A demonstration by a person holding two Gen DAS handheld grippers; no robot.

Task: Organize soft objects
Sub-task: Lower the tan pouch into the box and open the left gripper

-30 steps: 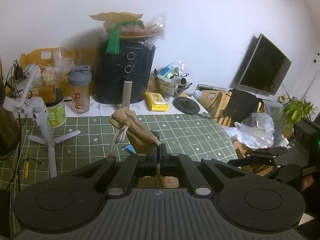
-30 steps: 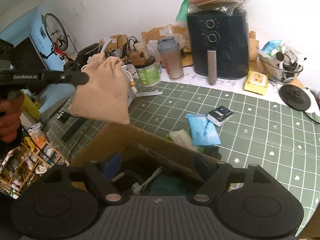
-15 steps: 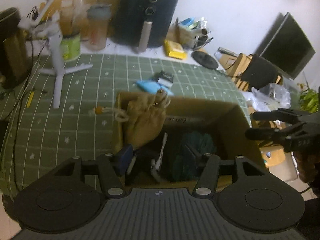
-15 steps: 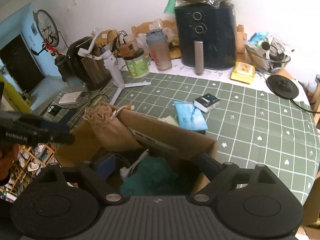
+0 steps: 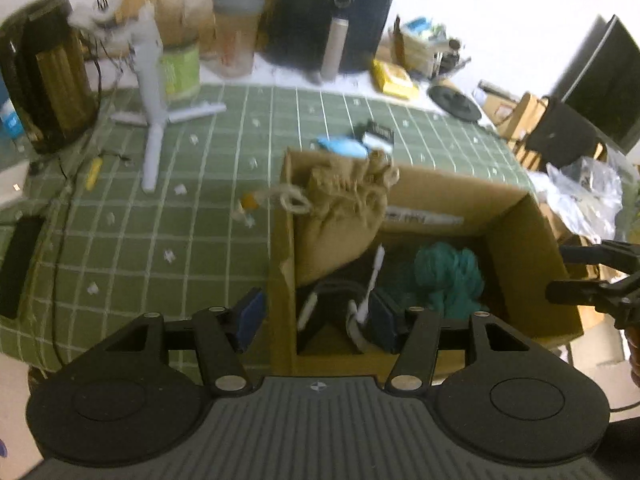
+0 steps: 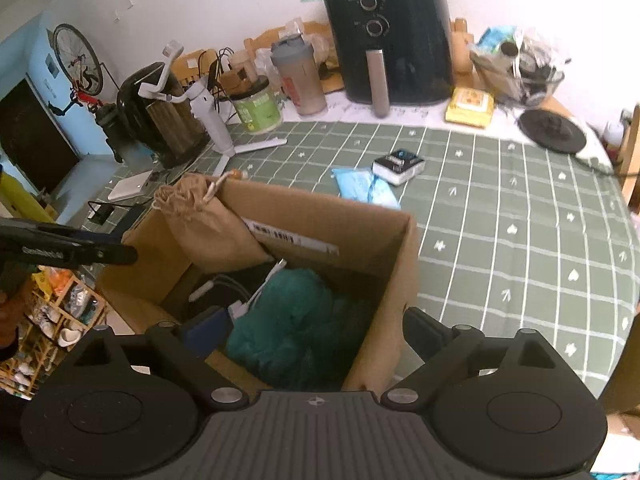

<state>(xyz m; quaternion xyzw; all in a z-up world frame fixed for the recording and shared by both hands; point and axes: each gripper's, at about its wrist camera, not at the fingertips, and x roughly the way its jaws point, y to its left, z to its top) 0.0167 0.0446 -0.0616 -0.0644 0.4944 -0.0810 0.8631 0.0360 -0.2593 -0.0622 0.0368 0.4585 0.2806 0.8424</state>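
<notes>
Your left gripper stood half-open and empty; your right gripper gaped wide, having just opened further, nothing between its fingers. The burlap pouch slumped inside the cardboard box: probably light and limp, so its gathered neck was best to pinch.

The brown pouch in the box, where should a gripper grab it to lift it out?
Probably the brown pouch is best pinched at its bunched, tied neck, coming from above: the neck pokes over the box corner, while the body leans deep inside.
</notes>
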